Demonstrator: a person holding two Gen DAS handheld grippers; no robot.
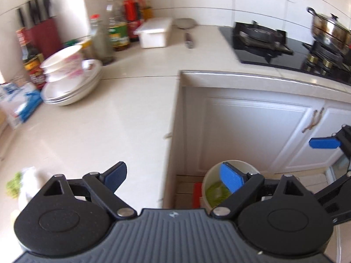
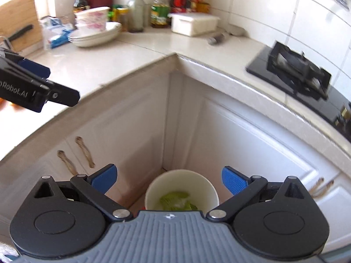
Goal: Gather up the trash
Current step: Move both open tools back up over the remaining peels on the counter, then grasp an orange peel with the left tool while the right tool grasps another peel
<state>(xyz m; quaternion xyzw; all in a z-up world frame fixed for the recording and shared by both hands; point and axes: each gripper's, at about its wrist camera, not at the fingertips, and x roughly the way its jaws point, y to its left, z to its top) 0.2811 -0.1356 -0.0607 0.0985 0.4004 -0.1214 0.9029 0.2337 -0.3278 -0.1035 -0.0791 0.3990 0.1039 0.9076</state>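
A white round trash bin stands on the floor in the inner corner of the cabinets, with green leafy scraps inside. My right gripper is open and empty, straight above the bin. The bin also shows in the left wrist view. My left gripper is open and empty, over the counter edge. Green leafy scraps and white wrapping lie on the counter at its lower left. The right gripper's blue pad shows at the right edge.
An L-shaped cream counter carries stacked plates and bowls, bottles, a knife block, a white box, a blue-white packet and a black gas hob with a steel pot. White cabinet doors flank the bin.
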